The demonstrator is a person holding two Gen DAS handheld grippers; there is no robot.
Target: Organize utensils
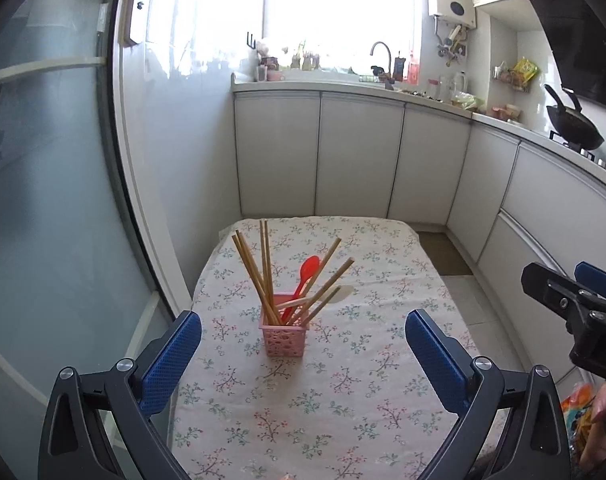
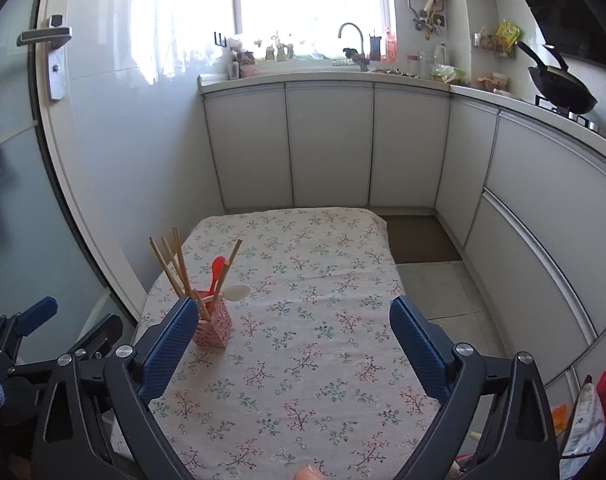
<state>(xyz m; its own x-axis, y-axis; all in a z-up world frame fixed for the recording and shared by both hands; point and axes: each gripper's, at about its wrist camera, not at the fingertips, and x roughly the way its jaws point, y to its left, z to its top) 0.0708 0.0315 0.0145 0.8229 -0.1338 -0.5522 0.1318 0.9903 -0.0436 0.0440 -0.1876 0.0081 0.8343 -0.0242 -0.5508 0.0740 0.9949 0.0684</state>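
A small pink lattice holder (image 1: 284, 336) (image 2: 214, 325) stands upright on the floral tablecloth (image 1: 343, 380) (image 2: 303, 320). Several wooden chopsticks (image 1: 259, 272) (image 2: 175, 268), a red spoon (image 1: 305, 276) (image 2: 217, 270) and a white spoon (image 1: 335, 294) (image 2: 235, 292) stick out of it. My left gripper (image 1: 303, 348) hangs open above the near part of the table, well short of the holder, with nothing between its blue pads. My right gripper (image 2: 295, 344) is open too, to the right of the holder and back from it, empty. Its left pad (image 2: 171, 344) overlaps the holder in the picture only.
White kitchen cabinets (image 1: 359, 152) and a counter with a sink tap (image 1: 383, 52) run behind and along the right, with a wok (image 1: 575, 124) on the stove. A frosted glass door (image 1: 43, 200) stands close on the left. A brown mat (image 2: 419, 240) lies on the tiled floor.
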